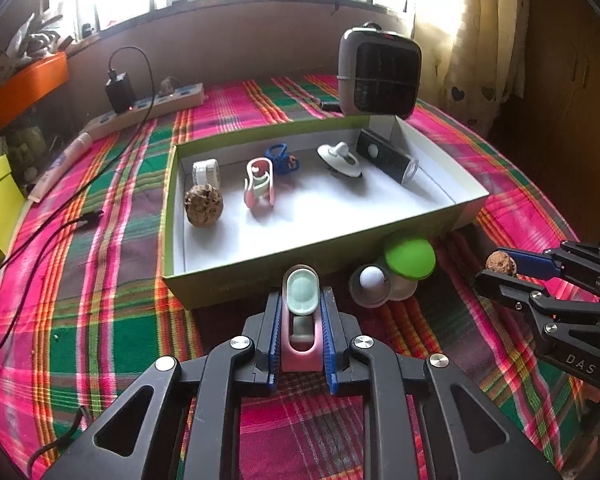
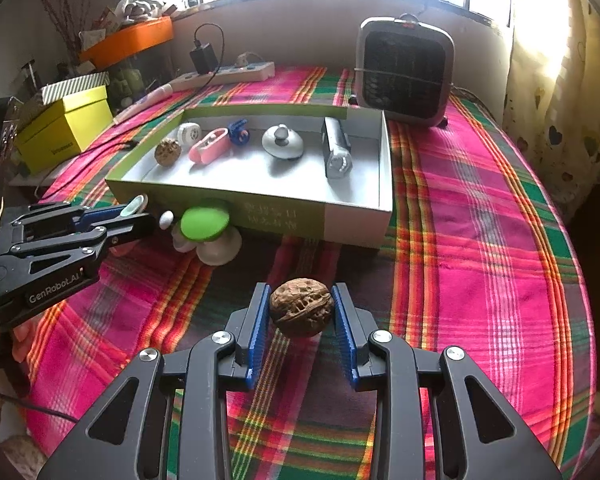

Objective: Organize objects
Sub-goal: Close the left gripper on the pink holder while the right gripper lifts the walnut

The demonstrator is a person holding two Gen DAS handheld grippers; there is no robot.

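Left gripper (image 1: 300, 320) clamped on pink clip (image 1: 301, 340), right gripper (image 2: 302, 312) on walnut (image 2: 301, 306); next, probably over box (image 1: 260, 268) rim.

Black left gripper (image 1: 300, 320) and right gripper (image 2: 302, 312): blue ribbed pads, silver screws.

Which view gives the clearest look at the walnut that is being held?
The right wrist view: the walnut sits large and central, pinched between the right gripper pads, its ridges plain. The left wrist view shows only a small brown edge of it at the far right, mostly hidden by the finger.
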